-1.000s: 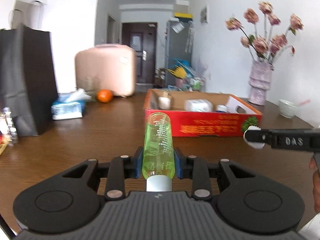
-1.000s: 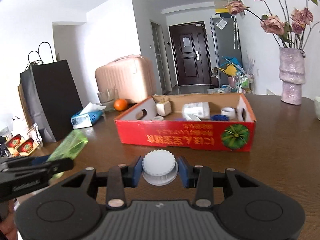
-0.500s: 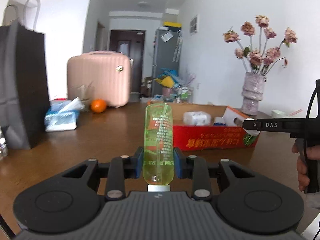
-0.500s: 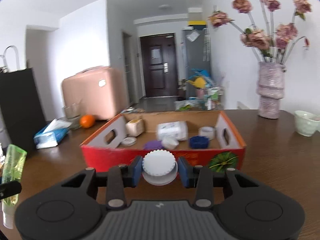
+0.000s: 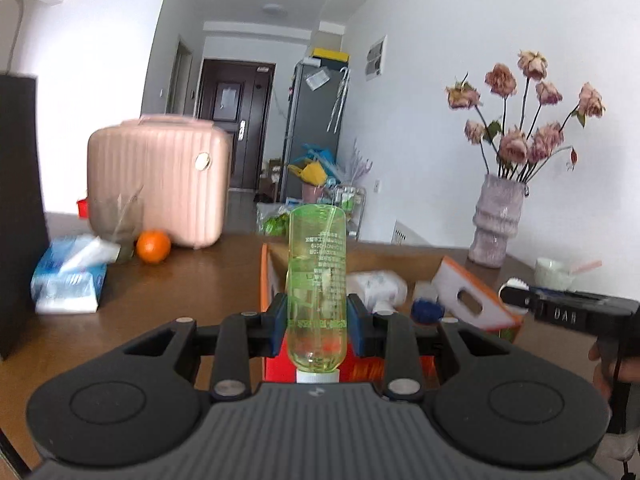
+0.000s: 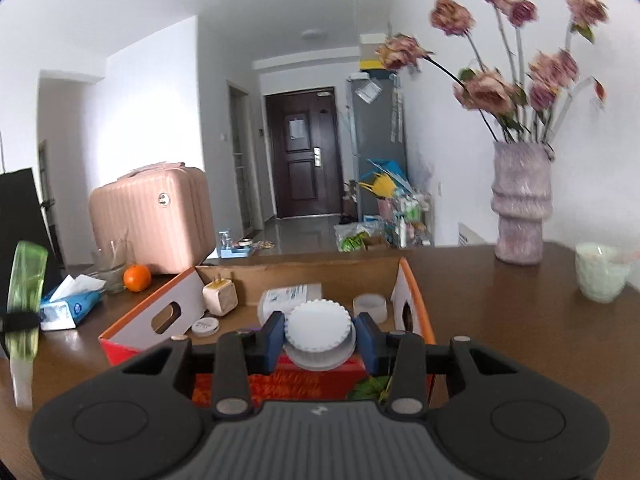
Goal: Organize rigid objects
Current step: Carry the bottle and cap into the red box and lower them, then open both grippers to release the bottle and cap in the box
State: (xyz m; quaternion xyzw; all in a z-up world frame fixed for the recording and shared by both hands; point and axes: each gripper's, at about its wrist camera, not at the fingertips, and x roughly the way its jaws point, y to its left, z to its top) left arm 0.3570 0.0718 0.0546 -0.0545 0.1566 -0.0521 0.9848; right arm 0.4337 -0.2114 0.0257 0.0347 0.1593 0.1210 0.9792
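Observation:
My left gripper [image 5: 317,330] is shut on a clear green bottle [image 5: 317,280], which stands with its base up and its white cap toward the camera. It hangs just before the near wall of the red cardboard box [image 5: 456,292]. My right gripper [image 6: 319,342] is shut on a white ridged lid [image 6: 319,326], held above the near wall of the same box [image 6: 152,316]. Inside the box lie a white charger plug [image 6: 219,295], a white packet [image 6: 290,296], a tape roll [image 6: 370,305] and a small round tin [image 6: 205,326]. The green bottle [image 6: 24,280] shows at the right wrist view's left edge.
On the brown table [image 6: 500,320] stand a vase of dried roses [image 6: 520,216], a pale cup [image 6: 600,276], a tissue pack [image 5: 68,276], an orange [image 5: 153,246], a glass [image 6: 110,268], a black paper bag [image 5: 18,216] and a pink case [image 5: 160,184]. A hand [image 5: 612,360] holds the right gripper's handle.
Both grippers have moved toward the red box and a little upward. The box now fills the middle of each view. Both grips are unchanged.

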